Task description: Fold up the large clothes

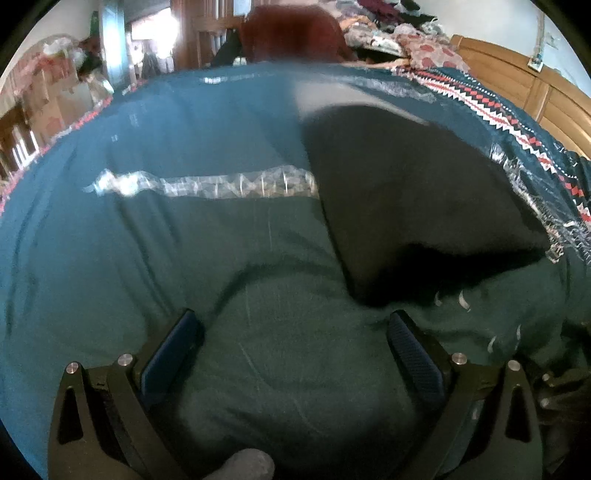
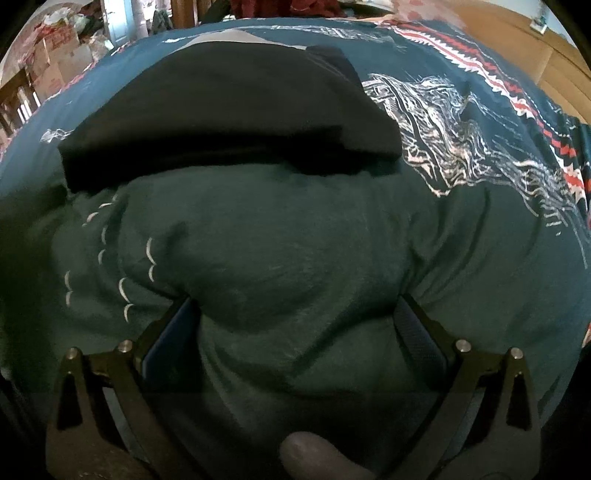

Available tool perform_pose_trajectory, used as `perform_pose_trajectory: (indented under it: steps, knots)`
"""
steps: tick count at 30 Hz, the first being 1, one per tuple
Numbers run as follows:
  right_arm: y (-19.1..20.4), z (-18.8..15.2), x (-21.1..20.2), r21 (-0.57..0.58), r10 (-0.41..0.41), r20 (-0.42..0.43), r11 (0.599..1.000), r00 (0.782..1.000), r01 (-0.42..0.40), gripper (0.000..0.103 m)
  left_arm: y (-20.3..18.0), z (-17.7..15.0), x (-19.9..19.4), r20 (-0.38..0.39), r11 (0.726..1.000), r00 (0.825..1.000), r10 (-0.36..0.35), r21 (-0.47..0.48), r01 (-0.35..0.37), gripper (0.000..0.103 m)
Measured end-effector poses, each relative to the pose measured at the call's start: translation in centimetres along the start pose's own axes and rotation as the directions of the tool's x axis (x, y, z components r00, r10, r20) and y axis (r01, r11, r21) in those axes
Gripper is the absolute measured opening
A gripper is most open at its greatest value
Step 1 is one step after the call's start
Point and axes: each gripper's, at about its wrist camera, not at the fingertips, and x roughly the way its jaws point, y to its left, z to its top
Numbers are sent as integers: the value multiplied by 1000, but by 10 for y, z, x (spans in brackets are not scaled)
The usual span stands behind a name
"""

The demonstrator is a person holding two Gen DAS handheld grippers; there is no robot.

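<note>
While both tools (image 1: 291, 332) (image 2: 295, 317) are gaping apart, the black garment (image 2: 221, 118) is lying folded on the teal bedspread (image 1: 147, 129).

No readable text — anywhere, either view.

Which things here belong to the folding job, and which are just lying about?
Job: black garment; left gripper; right gripper, both open over the bedspread.
Lying about: clothes pile; headboard; boxes.
</note>
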Motion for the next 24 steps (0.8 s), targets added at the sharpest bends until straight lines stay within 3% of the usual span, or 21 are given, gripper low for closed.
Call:
perform_pose_trajectory:
  steps: [4,9,10,13,14,16,18,21,24]
  knots:
    - [3,11,-28,5,28,41,1000,999,-28,103,-2,16,-41,90,1000,996,-3,12,2,103]
    - [11,37,-102,-13,24,211,1000,977,-21,103,3,40,-110,225,999,974,28,10,-32,103]
    - [12,42,-118,-17,13,252,1000,968,-9,103,3,45,-128,266,999,963,40,13,-45,103]
    - [17,51,-174,-29,-40,408,998,912,56,103,3,56,-173,368,994,926,85,28,-102,103]
    - [19,53,-195,-29,-50,460,997,887,72,103,3,58,-183,381,992,919,100,29,-120,103]
    - [18,58,-217,-23,-52,509,997,859,73,103,3,63,-202,391,990,913,119,24,-139,103]
    - [18,58,-233,-10,-47,528,998,848,61,103,4,63,-207,357,987,923,143,17,-160,103]
    - [17,51,-240,-13,-56,552,997,832,75,103,13,52,-196,262,992,958,119,4,-124,103]
    - [20,40,-243,-21,-82,565,993,821,114,103,31,36,-172,130,997,990,-54,-42,60,103]
